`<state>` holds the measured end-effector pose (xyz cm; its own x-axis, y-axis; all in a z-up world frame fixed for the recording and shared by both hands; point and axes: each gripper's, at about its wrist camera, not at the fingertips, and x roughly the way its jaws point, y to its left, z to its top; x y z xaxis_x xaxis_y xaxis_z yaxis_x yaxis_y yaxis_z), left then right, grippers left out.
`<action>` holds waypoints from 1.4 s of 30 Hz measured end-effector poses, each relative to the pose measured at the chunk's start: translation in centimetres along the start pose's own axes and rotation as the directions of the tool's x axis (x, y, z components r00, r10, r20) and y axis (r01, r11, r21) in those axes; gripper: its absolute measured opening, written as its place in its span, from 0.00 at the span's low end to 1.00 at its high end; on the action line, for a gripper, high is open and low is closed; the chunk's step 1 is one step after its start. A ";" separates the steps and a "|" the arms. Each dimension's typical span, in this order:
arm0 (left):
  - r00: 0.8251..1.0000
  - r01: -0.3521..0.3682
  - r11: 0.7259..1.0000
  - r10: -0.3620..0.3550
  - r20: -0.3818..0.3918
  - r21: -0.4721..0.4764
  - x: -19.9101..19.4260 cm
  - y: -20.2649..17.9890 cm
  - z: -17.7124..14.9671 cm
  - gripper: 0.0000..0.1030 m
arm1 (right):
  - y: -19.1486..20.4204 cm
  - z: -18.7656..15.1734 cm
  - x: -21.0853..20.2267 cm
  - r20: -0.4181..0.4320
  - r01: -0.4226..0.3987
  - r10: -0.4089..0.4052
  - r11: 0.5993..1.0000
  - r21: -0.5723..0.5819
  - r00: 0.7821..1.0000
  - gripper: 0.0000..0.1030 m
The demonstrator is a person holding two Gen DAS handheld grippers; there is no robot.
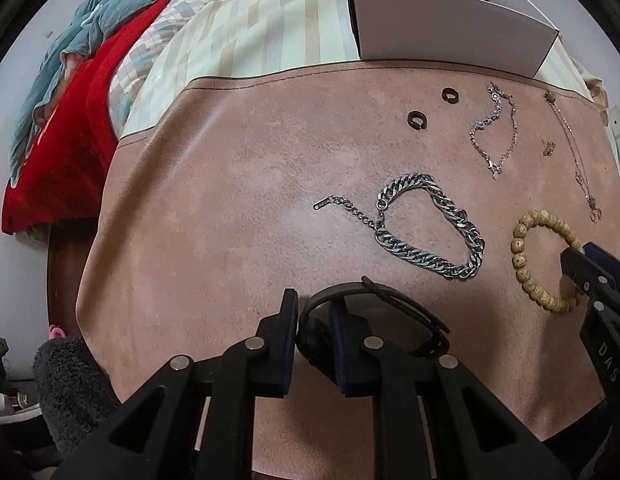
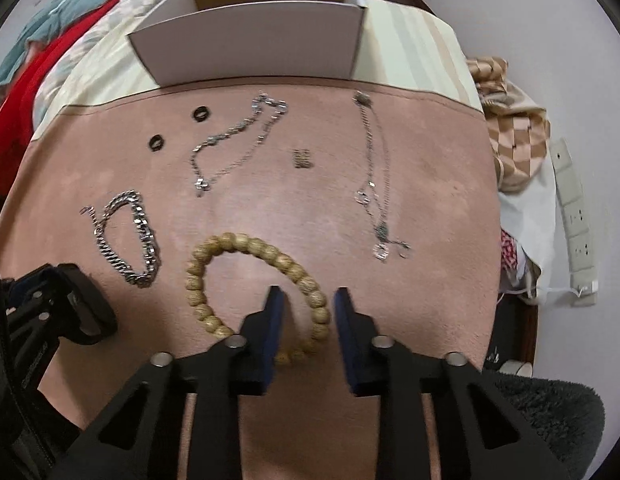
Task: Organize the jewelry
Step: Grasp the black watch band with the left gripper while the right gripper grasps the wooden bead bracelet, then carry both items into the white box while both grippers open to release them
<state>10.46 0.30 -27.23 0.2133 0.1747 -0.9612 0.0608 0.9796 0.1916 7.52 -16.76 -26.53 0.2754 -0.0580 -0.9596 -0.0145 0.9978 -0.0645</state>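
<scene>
My left gripper (image 1: 314, 308) points down at the pink mat (image 1: 229, 200) and is shut on a black wristband (image 1: 394, 300), whose thick part sits between the pads. The same band (image 2: 85, 308) lies at the lower left in the right wrist view. My right gripper (image 2: 307, 294) straddles the right side of a wooden bead bracelet (image 2: 213, 248). Its jaws are narrow, with a strip of mat still showing between the left pad and the beads. A heavy silver chain bracelet (image 1: 430, 224) lies flat between the two grippers.
Further back on the mat lie two dark rings (image 1: 417, 120), a thin stone-set bracelet (image 2: 237, 136), small earrings (image 2: 302, 159) and a fine necklace (image 2: 374, 168). An open white box (image 2: 249, 40) stands behind the mat. Red and teal bedding (image 1: 69, 120) lies left.
</scene>
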 end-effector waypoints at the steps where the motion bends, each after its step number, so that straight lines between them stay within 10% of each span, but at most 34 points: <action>1: 1.000 0.002 1.000 -0.002 0.001 -0.002 0.1 0.2 0.2 0.12 | 0.4 0.0 -0.1 0.001 0.003 -0.003 1.000 -0.007 1.000 0.13; 26: 0.994 0.091 0.996 -0.090 0.059 -0.013 -3.4 0.1 1.3 0.09 | -2.7 1.6 -4.3 0.078 -0.120 0.114 0.990 0.075 0.990 0.09; 42: 0.948 0.238 0.971 -0.233 0.215 0.006 -11.3 0.5 10.3 0.09 | -4.5 11.4 -13.1 0.276 -0.220 0.201 0.975 0.036 0.940 0.09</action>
<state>18.09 -2.16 -14.24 0.3978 -0.0842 -0.9136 0.1157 0.9924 -0.0410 14.93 -20.16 -10.51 0.5209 0.1551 -0.8394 -0.0397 0.9867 0.1578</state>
